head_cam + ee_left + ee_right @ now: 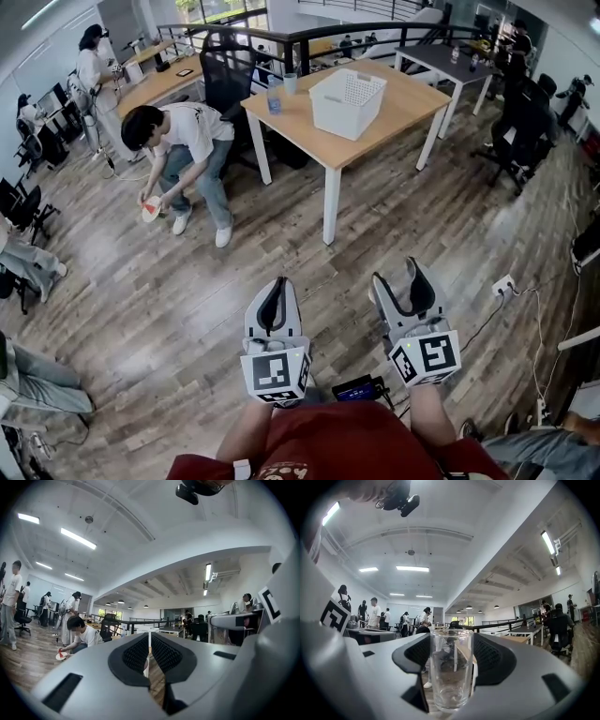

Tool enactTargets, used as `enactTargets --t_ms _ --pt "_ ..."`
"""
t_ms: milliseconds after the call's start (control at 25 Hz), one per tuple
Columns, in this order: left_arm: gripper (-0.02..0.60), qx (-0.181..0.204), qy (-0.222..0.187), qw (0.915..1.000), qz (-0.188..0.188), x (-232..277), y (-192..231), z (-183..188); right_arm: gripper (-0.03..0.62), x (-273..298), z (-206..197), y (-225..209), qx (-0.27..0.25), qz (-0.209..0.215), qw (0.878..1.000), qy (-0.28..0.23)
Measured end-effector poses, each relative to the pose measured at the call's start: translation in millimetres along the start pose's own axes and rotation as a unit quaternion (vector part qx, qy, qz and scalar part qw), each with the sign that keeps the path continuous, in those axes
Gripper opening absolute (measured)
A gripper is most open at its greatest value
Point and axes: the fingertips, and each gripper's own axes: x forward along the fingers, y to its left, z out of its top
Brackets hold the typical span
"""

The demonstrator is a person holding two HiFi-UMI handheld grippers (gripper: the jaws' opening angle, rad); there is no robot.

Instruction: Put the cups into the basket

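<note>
Clear glass cup (451, 667) upright between the jaws of the right gripper (451, 645), clamped from both sides. Left gripper (150, 639) with jaws together, nothing between them. Both held low over the wooden floor (141, 309), well apart from the counter (412, 98). White basket (348, 101) standing on that counter. Near the counter, a person (183, 150) crouching on the floor.
</note>
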Motion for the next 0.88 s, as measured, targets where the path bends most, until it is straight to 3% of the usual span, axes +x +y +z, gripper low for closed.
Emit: enactTargets --t_ms 520,880 --pt "0.021 -0.01 0.002 0.9999 -0.009 50 71 -3 0.282 75 4 23 -0.012 -0.014 1.0 -0.002" --pt "0.021 -0.012 -0.002 0.9996 -0.025 69 80 -1 0.282 81 3 14 -0.012 -0.043 0.999 -0.003"
